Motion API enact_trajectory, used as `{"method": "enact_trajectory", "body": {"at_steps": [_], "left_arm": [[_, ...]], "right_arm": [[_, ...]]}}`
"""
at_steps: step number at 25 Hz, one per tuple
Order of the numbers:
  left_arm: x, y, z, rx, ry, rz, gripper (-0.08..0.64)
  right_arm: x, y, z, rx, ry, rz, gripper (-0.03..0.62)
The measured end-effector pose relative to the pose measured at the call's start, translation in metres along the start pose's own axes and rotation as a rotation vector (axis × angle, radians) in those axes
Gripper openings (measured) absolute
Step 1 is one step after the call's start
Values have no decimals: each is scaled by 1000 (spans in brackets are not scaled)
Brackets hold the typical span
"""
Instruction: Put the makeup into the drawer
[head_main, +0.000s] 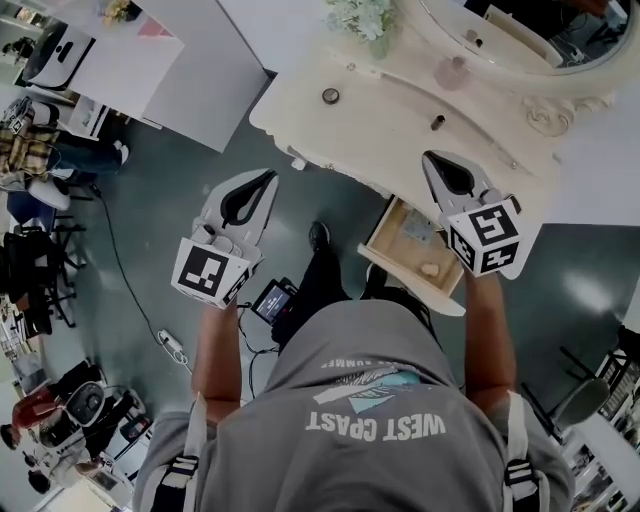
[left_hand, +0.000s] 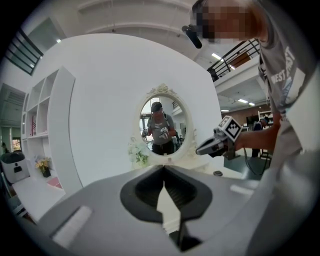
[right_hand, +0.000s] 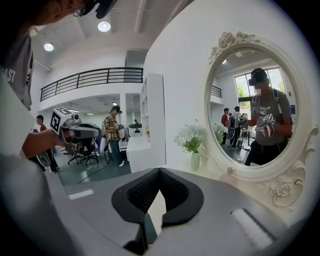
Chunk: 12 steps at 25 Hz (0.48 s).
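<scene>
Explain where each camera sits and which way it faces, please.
Head view: on the person's head, looking steeply down: dressing table, open drawer, left gripper, right gripper, forearms, shirt.
Left gripper view: on the left gripper, facing the oval mirror; right gripper shows.
Right gripper view: on the right gripper, facing that mirror; left gripper shows.
Both gripper views share mirror and flowers.

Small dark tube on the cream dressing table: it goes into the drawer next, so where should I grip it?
Pinch the small dark tube across its narrow sides, coming from the cream dressing table's front edge, likely with the right gripper: it sits alone on bare top, nearest that gripper.
</scene>
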<state>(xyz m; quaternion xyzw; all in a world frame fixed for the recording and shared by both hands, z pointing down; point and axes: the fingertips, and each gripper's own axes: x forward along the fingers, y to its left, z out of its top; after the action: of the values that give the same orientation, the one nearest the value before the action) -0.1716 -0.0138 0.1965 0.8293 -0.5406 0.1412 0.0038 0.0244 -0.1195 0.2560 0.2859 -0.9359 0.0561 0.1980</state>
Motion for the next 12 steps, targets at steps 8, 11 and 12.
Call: {"method": "enact_trajectory", "body": {"at_steps": [8, 11, 12], "left_arm": [[9, 44, -32, -35, 23, 16, 2], [11, 57, -44, -56, 33, 24, 2], [11, 61, -48, -64, 37, 26, 2]], "right_arm": [[67, -3, -8, 8, 57, 25, 3], [95, -4, -15, 20, 81, 44, 3], [105, -3, -17, 23, 91, 51, 3]]}}
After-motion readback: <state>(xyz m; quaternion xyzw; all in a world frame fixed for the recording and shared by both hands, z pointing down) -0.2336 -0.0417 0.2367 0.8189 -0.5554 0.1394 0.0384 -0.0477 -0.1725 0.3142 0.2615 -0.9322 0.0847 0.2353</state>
